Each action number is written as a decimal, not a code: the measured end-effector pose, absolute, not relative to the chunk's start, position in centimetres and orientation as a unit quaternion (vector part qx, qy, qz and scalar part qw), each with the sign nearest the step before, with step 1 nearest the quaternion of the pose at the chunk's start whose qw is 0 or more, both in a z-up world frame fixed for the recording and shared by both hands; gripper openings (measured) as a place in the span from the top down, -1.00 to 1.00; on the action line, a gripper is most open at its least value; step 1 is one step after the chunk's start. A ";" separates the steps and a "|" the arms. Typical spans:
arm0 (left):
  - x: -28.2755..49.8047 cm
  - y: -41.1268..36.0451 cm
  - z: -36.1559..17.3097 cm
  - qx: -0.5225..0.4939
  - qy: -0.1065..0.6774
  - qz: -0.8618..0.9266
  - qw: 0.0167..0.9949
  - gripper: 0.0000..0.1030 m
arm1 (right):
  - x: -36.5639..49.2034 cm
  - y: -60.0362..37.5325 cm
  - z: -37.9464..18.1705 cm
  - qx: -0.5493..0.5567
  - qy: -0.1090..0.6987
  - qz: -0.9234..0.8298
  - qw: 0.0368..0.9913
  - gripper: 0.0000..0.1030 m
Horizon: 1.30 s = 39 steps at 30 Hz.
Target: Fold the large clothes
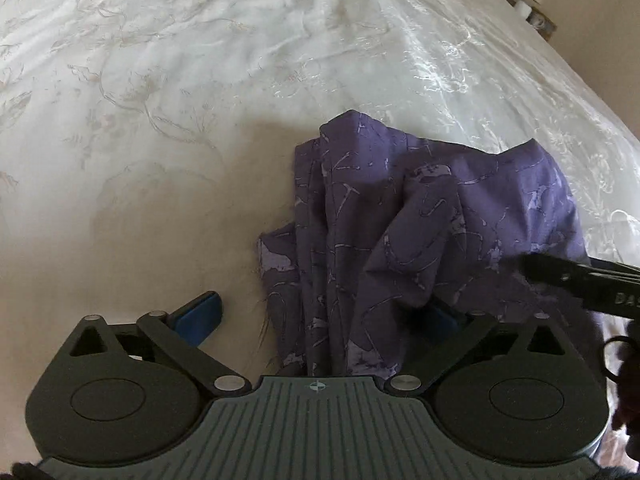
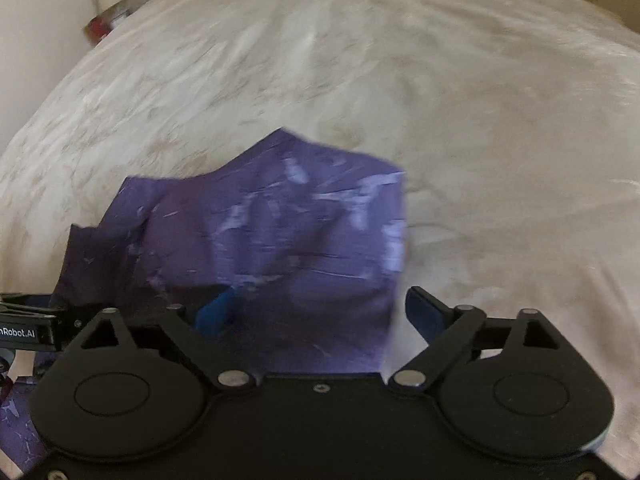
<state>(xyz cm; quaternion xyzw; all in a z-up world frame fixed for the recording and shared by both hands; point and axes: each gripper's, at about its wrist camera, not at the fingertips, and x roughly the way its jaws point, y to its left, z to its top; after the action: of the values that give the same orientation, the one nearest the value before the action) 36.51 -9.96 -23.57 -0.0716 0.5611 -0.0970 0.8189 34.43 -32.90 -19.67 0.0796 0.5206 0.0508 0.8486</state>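
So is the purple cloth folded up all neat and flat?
No, the purple cloth lies bunched and wrinkled in a heap on the white bedspread.

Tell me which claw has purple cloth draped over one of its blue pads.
The left claw: the purple garment lies over its right-hand pad, half hiding it. The right claw shows both pads uncovered, with the cloth beneath.
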 end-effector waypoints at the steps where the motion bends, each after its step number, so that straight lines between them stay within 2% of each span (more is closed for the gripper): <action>1: 36.4 -10.0 -23.5 -0.072 0.561 -0.097 0.819 -1.00 | 34.7 -32.6 -19.8 0.079 0.524 0.058 0.846 -0.89; 6: 35.3 -9.9 -20.5 -0.053 0.537 -0.106 0.835 -0.98 | 33.5 -33.1 -18.0 0.087 0.508 0.050 0.856 -0.92; 13: 31.1 -9.8 -14.3 0.009 0.480 -0.119 0.869 -0.99 | 27.2 -34.1 -12.6 0.113 0.443 0.015 0.889 -0.99; 20: 27.1 -10.6 -10.1 0.046 0.461 -0.085 0.882 -0.97 | 21.4 -31.0 -8.5 0.073 0.415 -0.025 0.907 -0.99; 34: 19.4 -8.6 -7.0 0.068 0.453 -0.080 0.886 -0.96 | 12.9 -26.3 -3.5 0.090 0.398 -0.079 0.910 -0.98; 39: 16.9 -7.0 -6.2 0.056 0.449 -0.086 0.888 -0.96 | 10.4 -23.7 -2.1 0.063 0.390 -0.097 0.914 -0.98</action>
<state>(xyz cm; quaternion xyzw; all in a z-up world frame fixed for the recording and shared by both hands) 16.86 -7.03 -6.20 0.0558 0.4485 -0.0856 0.8879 10.41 -23.73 -2.13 0.0626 0.3899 -0.0971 0.9136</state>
